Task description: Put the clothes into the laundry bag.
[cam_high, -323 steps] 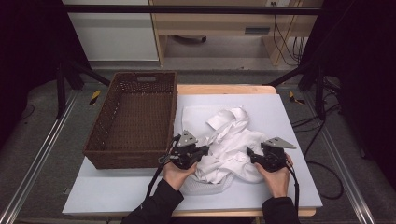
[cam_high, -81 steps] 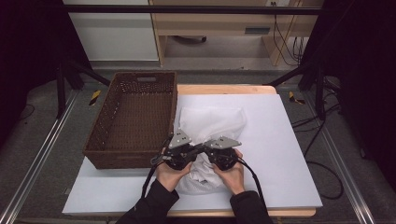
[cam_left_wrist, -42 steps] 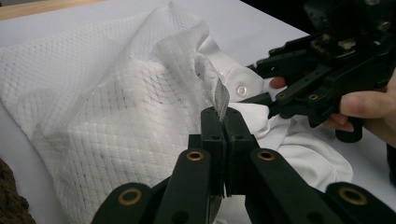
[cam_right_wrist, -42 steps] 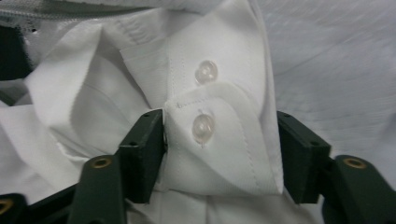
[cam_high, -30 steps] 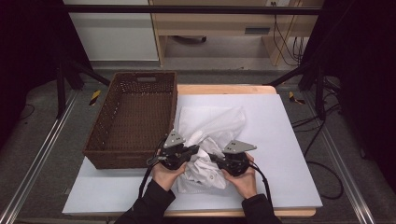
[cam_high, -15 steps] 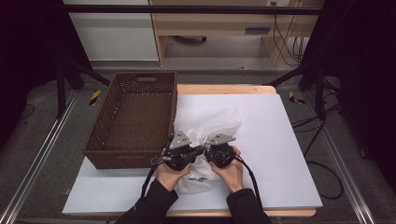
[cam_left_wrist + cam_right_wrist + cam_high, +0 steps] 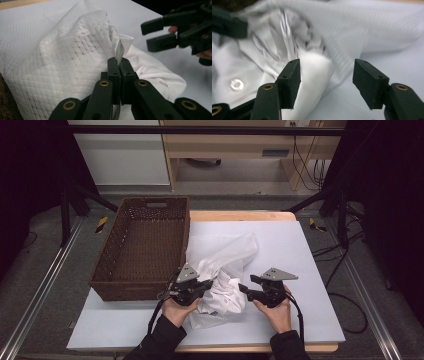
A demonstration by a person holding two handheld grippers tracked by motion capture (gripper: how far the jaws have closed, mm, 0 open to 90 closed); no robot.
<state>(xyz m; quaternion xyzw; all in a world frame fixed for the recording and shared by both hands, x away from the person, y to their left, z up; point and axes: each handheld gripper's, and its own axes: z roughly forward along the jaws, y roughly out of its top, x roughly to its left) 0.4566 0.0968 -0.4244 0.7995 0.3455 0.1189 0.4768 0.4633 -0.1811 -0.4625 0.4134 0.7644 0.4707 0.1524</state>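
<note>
Pinching white garment (image 7: pixel 222 275) hem in left hand-held gripper (image 7: pixel 119 65), jaws clamped; right hand-held gripper (image 7: pixel 243 289) has just been opening, nothing held, cloth directly ahead.

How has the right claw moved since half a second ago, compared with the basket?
Yes. The right claw has moved rightward, away from the basket, its jaws just opening off the white garment.

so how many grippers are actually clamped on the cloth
1: the left gripper is shut on the edge of the white mesh cloth. The right gripper, jaws just opened, sits at the cloth's right side, holding nothing.
</note>
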